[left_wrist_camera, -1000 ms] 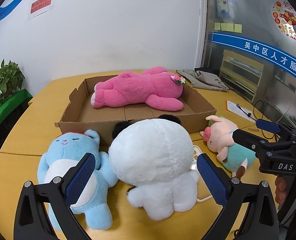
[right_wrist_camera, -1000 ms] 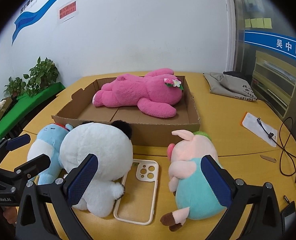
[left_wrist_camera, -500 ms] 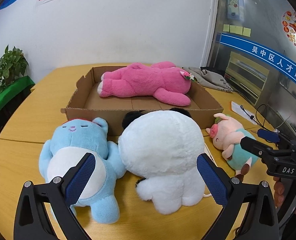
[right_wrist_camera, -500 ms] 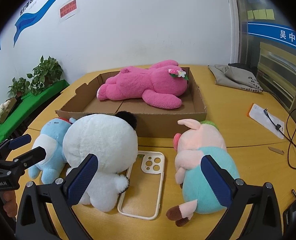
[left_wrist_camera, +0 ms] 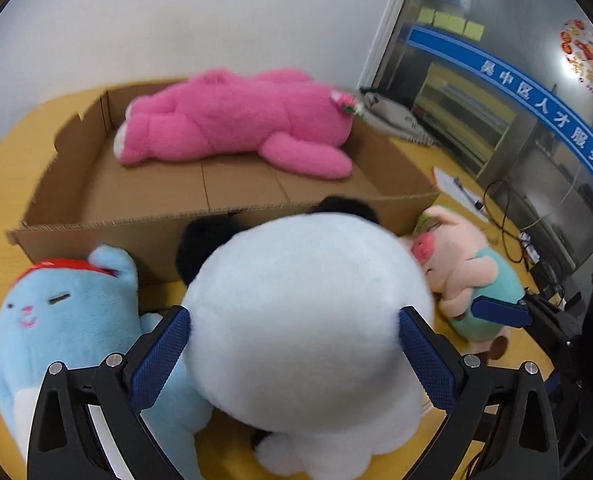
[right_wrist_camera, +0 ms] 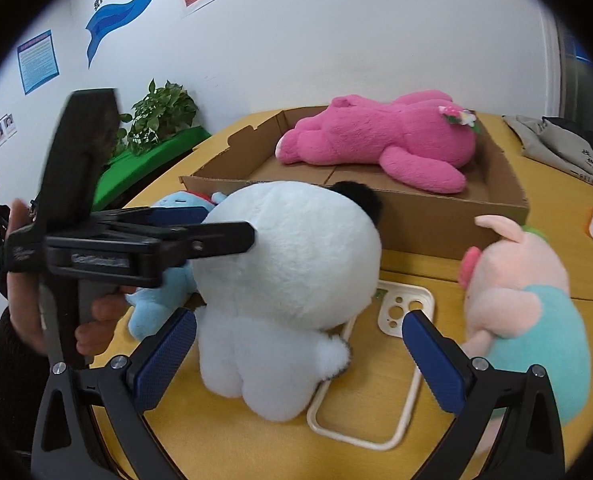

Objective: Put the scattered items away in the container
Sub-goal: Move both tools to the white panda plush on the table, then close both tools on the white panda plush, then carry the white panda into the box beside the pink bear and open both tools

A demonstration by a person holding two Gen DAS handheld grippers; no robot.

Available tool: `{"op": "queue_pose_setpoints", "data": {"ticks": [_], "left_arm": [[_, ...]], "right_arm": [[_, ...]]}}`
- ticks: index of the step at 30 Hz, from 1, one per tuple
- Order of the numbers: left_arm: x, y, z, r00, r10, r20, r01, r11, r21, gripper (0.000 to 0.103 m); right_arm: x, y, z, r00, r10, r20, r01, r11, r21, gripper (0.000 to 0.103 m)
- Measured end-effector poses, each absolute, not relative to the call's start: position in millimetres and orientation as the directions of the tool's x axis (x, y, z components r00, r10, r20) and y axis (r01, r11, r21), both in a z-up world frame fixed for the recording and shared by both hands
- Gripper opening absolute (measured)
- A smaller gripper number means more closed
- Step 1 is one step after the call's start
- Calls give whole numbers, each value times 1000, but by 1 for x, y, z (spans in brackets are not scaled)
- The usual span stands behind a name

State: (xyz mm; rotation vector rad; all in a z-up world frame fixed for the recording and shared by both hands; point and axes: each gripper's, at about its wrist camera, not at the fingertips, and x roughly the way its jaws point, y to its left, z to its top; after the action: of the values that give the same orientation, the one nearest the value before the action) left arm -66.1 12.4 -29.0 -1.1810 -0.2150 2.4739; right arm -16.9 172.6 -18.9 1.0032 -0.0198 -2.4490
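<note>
A white panda plush (left_wrist_camera: 304,320) (right_wrist_camera: 292,272) sits on the yellow table in front of a cardboard box (left_wrist_camera: 108,216) (right_wrist_camera: 456,216). A pink bear plush (left_wrist_camera: 236,128) (right_wrist_camera: 380,140) lies inside the box. My left gripper (left_wrist_camera: 292,354) is open, its pads against both sides of the panda's head; it also shows in the right wrist view (right_wrist_camera: 212,226). My right gripper (right_wrist_camera: 298,358) is open around the panda's lower body. A blue plush (left_wrist_camera: 68,328) lies left of the panda and a pig plush (left_wrist_camera: 468,276) (right_wrist_camera: 524,308) lies right of it.
A cream phone case (right_wrist_camera: 380,364) lies on the table under the panda's right side. Cables and paper (left_wrist_camera: 460,192) lie at the far right. A grey cloth (right_wrist_camera: 556,148) lies behind the box. A potted plant (right_wrist_camera: 160,112) stands at the left.
My left gripper has moved forward so its pads now flank the panda's head. My right gripper has swung left from around the pig toward the panda's lower body.
</note>
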Motion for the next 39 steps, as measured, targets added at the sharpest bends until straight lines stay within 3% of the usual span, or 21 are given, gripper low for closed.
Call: {"op": "queue_pose_setpoints", "data": {"ticks": [2, 6, 10, 12, 14, 17, 24, 30, 34, 39], "left_arm": [[-70, 6, -34, -549, 461, -697, -286, -887, -362, 103], [-69, 9, -37, -543, 480, -689, -321, -877, -358, 103], [-69, 8, -41, -524, 514, -679, -335, -857, -391, 94], [-68, 4, -41, -517, 531, -671, -335, -847, -412, 87], [-63, -1, -36, -517, 546, -659, -330, -838, -435, 81], [-51, 4, -19, -543, 539, -644, -340, -842, -418, 77], [-37, 9, 77, -689, 471, -550, -394, -881, -262, 77], [-84, -16, 142, -775, 389, -498, -364, -919, -152, 77], [-126, -32, 144, -783, 332, -526, -295, -943, -157, 77], [-196, -78, 78, -694, 282, -662, -208, -959, -191, 78]], "right_arm": [[-23, 168, -24, -602, -441, -666, 448, -877, 175, 103], [-42, 160, -41, -547, -474, -689, 473, -855, 213, 103], [-64, 146, -69, -475, -520, -710, 458, -835, 305, 99], [-68, 144, -77, -461, -548, -698, 448, -823, 350, 92], [-62, 142, -73, -490, -545, -681, 463, -824, 327, 76], [-50, 143, -60, -518, -541, -663, 477, -826, 301, 66], [-42, 142, 14, -601, -573, -558, 526, -808, 264, 65], [-95, 111, 82, -638, -609, -471, 595, -778, 201, 65], [-152, 81, 95, -622, -638, -453, 607, -759, 235, 65], [-221, 44, 45, -564, -632, -532, 549, -768, 330, 64]]}}
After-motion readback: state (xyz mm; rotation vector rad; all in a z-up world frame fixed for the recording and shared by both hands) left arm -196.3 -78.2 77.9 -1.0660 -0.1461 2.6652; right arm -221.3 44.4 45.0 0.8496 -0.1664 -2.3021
